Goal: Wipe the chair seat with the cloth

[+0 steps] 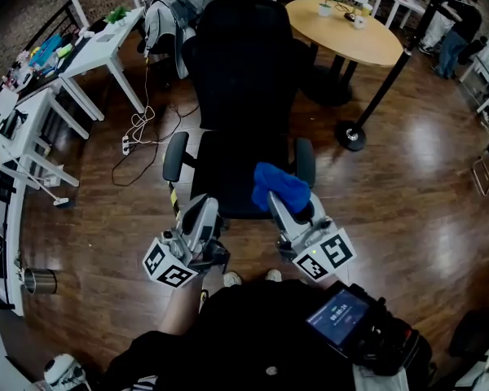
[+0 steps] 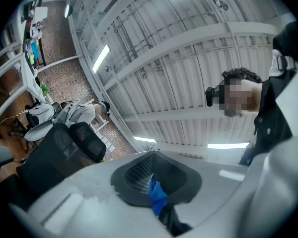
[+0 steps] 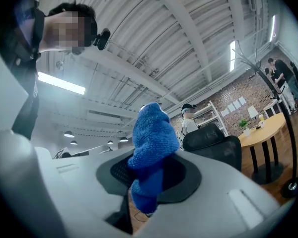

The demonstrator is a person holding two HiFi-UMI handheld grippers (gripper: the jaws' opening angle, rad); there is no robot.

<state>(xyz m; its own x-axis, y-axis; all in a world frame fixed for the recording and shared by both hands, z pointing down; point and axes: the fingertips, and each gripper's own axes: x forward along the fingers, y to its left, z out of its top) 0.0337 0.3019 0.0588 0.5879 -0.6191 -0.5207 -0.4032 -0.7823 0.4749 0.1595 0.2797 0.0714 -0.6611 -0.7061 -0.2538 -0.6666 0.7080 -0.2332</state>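
Step in hand, by judgement: bringing the cloth down to begin the wipe; no stroke on the seat evident.

Found the right tongs (image 1: 277, 205) clenched on the blue cloth (image 1: 281, 187), gripped at its lower fold, bulk bunched up beyond the jaw tips. Found the left tongs (image 1: 201, 210) pressed together with nothing usable in them. Noted a small blue fleck at their seam, nature not determinable.

Recommended:
- Lower the right tongs enough to flatten the bunched part on the chair seat (image 1: 225, 168), cloth first, never the jaw tips.
- Press lightly, sweep across toward the left tongs' side, then work away toward the backrest (image 1: 240, 55) in overlapping passes.
- Avoid snagging the armrest (image 1: 305, 161) just beside the right tongs.
- Hold the left tongs clear, or use them to brace the chair against swivelling.

Cloth located in the right tongs' grip, over the seat's near corner on that side, well apart from the left tongs and to their right. Contact between cloth and seat not confirmable from above. Seat located directly ahead of both tongs, near rim just beyond the left tips.
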